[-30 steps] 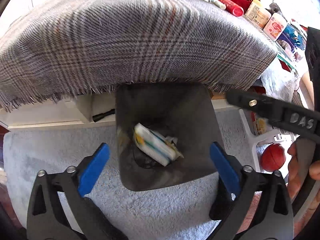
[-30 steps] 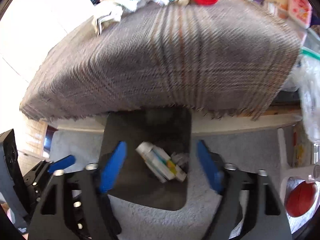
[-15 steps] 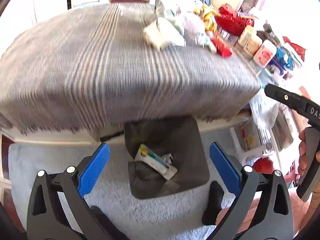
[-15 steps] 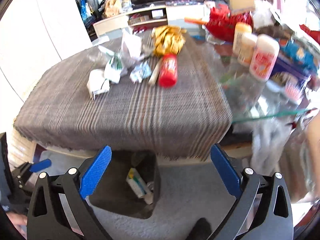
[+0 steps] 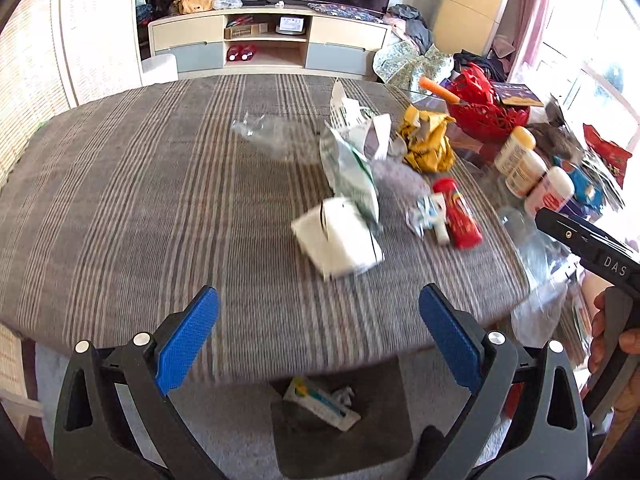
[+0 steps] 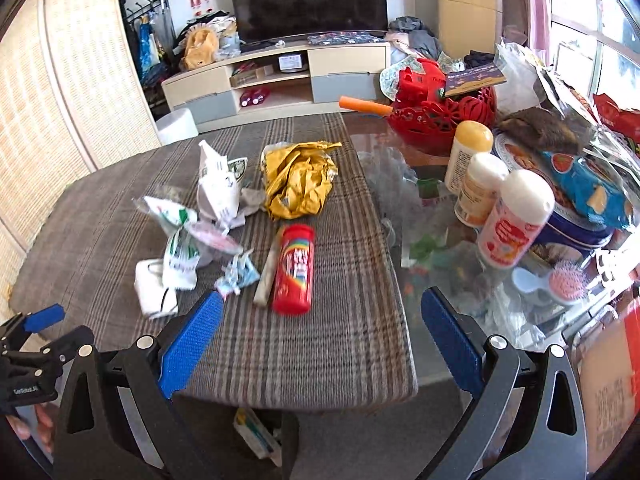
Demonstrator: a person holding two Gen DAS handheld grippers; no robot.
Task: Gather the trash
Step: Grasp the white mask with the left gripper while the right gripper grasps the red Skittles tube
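Note:
Trash lies on the plaid-covered table (image 5: 140,208): a white crumpled packet (image 5: 340,236) (image 6: 154,290), a green-and-white wrapper (image 5: 352,168) (image 6: 178,240), a yellow foil bag (image 5: 428,144) (image 6: 300,178), a small blue-white wrapper (image 6: 238,274) and a red tube can (image 5: 460,212) (image 6: 294,268). A dark bin (image 5: 344,420) (image 6: 260,436) on the floor below the table edge holds a white box. My left gripper (image 5: 318,336) is open and empty above the table's near edge. My right gripper (image 6: 320,340) is open and empty, right of the left one.
White bottles (image 6: 512,220), a red basket (image 6: 440,116), a blue tin and snack bags crowd the glass right side of the table. A TV cabinet (image 5: 272,44) stands behind. Grey carpet (image 5: 240,440) lies around the bin.
Both grippers rose from just above the bin to above table height and tilted up. The tabletop trash came into view; the bin now sits at the bottom edge of each view.

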